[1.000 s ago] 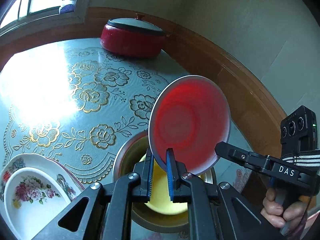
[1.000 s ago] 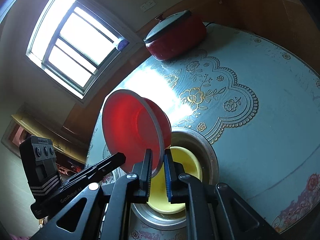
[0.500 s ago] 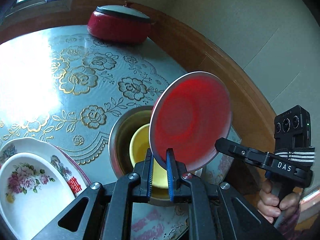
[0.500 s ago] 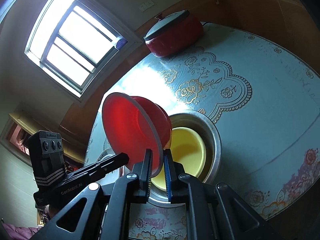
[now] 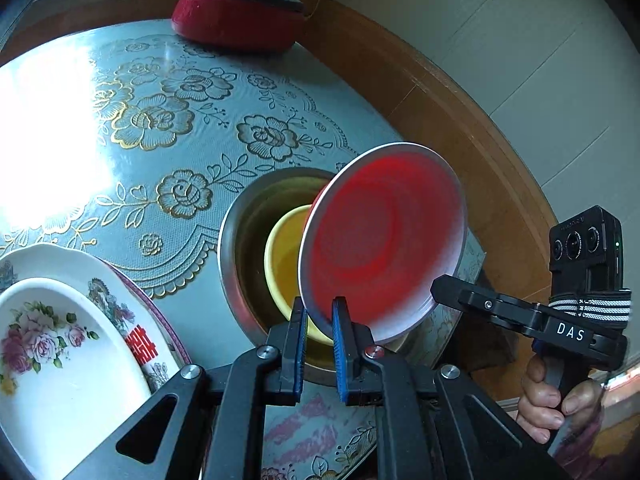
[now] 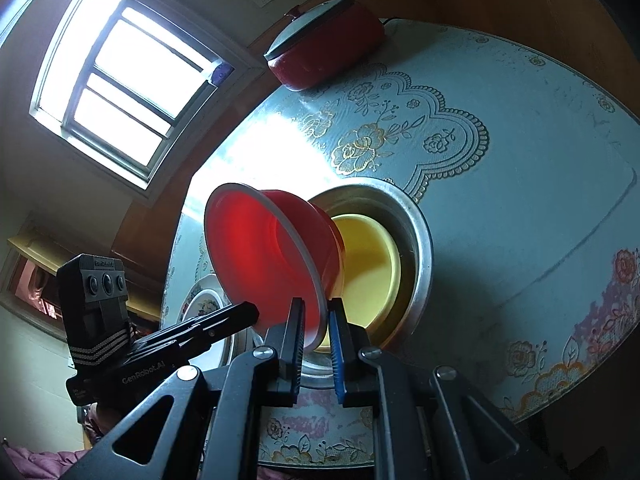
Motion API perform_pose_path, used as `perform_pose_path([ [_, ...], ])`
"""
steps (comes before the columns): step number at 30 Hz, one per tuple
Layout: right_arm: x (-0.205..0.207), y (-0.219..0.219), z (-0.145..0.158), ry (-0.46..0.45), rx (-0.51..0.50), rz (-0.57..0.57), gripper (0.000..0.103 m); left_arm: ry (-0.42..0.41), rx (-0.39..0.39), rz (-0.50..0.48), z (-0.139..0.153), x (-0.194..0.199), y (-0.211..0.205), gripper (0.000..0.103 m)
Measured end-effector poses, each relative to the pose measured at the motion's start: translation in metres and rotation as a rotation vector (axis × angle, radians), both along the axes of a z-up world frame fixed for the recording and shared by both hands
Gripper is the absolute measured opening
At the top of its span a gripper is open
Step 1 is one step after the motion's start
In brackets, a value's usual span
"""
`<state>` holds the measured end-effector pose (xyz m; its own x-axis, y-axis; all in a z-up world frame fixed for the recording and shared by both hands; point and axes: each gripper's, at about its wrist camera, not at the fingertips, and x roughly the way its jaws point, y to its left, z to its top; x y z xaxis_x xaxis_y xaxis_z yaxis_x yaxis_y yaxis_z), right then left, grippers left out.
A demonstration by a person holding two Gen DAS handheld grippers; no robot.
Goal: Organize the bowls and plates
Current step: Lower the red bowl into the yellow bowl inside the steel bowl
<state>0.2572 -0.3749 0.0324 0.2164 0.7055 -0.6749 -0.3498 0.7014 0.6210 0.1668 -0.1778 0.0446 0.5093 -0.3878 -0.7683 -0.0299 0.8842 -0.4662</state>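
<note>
A: The red bowl (image 5: 384, 248) is being held tilted on edge, just above the yellow bowl (image 5: 286, 260) that is sitting inside the steel basin (image 5: 236, 248) near the right side of the table (image 5: 120, 120).

B: By which tool is it being gripped?

A: It is being pinched at its rim by both. The left gripper (image 5: 319, 344) is pressed together on the near edge of the rim, and the right gripper (image 6: 314, 344) is clamped on the rim as well, with its pads drawn tight against the thin wall. In the left wrist view the right gripper (image 5: 448, 292) is also being seen reaching in at the bowl's lower right edge.

B: How much of the job is being judged as done?

A: Part of it, it is thought. The yellow bowl is already nested in the basin, and a white floral bowl (image 5: 60, 352) is resting on a patterned plate (image 5: 132, 312) at the near left. The red bowl is not yet being set down; nesting it into the yellow one is judged to be what is left for it.

B: And farther out?

A: A red lidded pot (image 5: 240, 16) is standing at the far edge of the table, well apart from the stack.
</note>
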Motion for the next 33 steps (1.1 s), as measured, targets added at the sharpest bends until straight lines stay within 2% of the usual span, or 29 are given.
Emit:
perform_pose_path([
  [8, 0.004, -0.001, -0.008, 0.03, -0.027, 0.02, 0.013, 0.043, -0.006, -0.003, -0.006, 0.002, -0.001, 0.012],
  [14, 0.007, 0.0, -0.013, 0.048, -0.045, 0.037, 0.025, 0.069, 0.008, -0.001, -0.01, 0.006, -0.004, 0.012],
  [20, 0.009, 0.002, -0.012, 0.012, -0.097, 0.043, 0.027, 0.071, 0.015, 0.023, -0.012, 0.006, -0.002, 0.012],
  [25, 0.014, 0.003, -0.01, -0.015, -0.1, 0.035, 0.027, 0.056, 0.051, 0.029, -0.012, 0.005, -0.005, 0.012],
  [28, 0.016, 0.007, -0.011, -0.049, -0.121, 0.025, 0.027, 0.038, 0.097, 0.033, -0.012, 0.005, -0.008, 0.012],
  [33, 0.019, 0.016, -0.011, -0.137, -0.189, 0.017, 0.016, 0.036, 0.128, 0.053, -0.013, 0.006, -0.007, 0.013],
])
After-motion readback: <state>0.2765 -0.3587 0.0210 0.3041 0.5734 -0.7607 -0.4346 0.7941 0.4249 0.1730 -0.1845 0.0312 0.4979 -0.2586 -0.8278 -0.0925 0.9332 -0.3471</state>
